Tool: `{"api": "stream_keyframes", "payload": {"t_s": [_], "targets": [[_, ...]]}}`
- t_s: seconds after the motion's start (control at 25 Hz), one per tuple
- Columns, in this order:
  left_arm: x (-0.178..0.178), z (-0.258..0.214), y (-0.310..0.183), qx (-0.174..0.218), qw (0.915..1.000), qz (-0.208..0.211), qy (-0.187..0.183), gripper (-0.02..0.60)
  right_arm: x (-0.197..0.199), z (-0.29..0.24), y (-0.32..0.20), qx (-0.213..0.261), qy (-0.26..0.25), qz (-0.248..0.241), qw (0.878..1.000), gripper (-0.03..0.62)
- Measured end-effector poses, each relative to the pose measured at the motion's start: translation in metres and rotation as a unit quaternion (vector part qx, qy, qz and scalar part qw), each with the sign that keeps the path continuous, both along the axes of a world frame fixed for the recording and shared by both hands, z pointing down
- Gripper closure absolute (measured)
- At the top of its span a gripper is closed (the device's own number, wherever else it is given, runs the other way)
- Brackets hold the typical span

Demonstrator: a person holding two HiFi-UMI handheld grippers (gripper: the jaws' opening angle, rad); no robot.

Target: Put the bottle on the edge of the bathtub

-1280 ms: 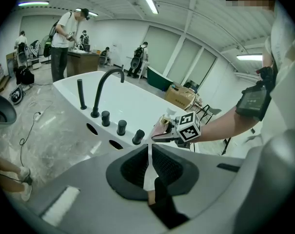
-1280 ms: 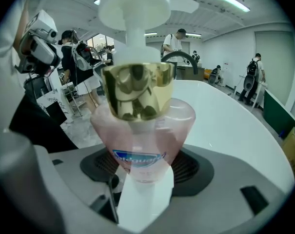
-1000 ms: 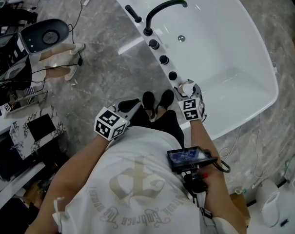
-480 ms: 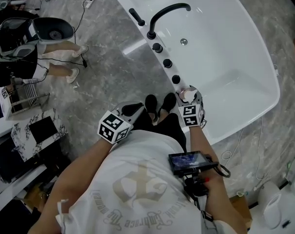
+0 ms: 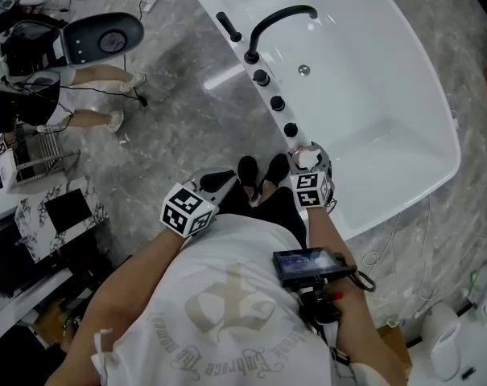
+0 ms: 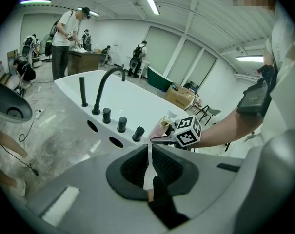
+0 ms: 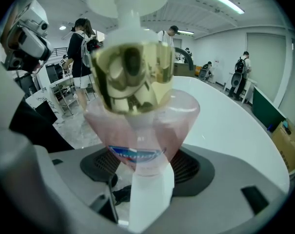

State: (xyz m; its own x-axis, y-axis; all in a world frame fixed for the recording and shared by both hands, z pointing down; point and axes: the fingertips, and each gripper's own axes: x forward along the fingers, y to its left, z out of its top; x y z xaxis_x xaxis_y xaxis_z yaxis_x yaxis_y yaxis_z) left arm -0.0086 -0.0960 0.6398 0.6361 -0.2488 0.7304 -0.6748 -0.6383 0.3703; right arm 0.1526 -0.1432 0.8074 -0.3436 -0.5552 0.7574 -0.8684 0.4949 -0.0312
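A pink bottle (image 7: 140,126) with a gold collar and white pump top stands upright between the jaws of my right gripper (image 7: 145,172), which is shut on it. From the head view the bottle (image 5: 307,158) and right gripper (image 5: 309,175) are over the white bathtub's (image 5: 412,47) near rim, just past the last black knob (image 5: 290,129); I cannot tell whether the bottle touches the rim. My left gripper (image 5: 215,180) hangs over the floor left of the tub, jaws shut on nothing. In the left gripper view, the bottle (image 6: 167,126) shows beside the tub deck (image 6: 69,84).
A black curved faucet (image 5: 275,18), a hand shower (image 5: 227,26) and three knobs line the tub deck. The person's shoes (image 5: 259,171) stand against the tub. A person (image 5: 34,71) and cables are on the marble floor to the left; shelving (image 5: 42,215) sits lower left.
My right gripper with the bottle has shifted slightly along the tub rim toward the body. The left gripper has barely moved. The person at the left has come further into view.
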Motion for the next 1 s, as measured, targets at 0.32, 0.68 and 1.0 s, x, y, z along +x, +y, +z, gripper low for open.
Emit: {"api": "stream_keyframes", "payload": {"t_s": [0.32, 0.68, 1.0], "targets": [[-0.011, -0.001, 0.006, 0.002, 0.9999, -0.013, -0.003, 0.557, 0.002, 0.003, 0.005, -0.006, -0.012, 0.007, 1.000, 0.290], [-0.004, -0.001, 0.004, 0.007, 1.0000, 0.000, 0.004, 0.557, 0.002, -0.001, 0.006, -0.001, -0.023, 0.008, 1.000, 0.290], [-0.007, -0.004, 0.004, 0.013, 0.9998, 0.013, 0.011, 0.557, 0.002, -0.010, 0.013, 0.005, -0.037, 0.016, 0.999, 0.289]]}}
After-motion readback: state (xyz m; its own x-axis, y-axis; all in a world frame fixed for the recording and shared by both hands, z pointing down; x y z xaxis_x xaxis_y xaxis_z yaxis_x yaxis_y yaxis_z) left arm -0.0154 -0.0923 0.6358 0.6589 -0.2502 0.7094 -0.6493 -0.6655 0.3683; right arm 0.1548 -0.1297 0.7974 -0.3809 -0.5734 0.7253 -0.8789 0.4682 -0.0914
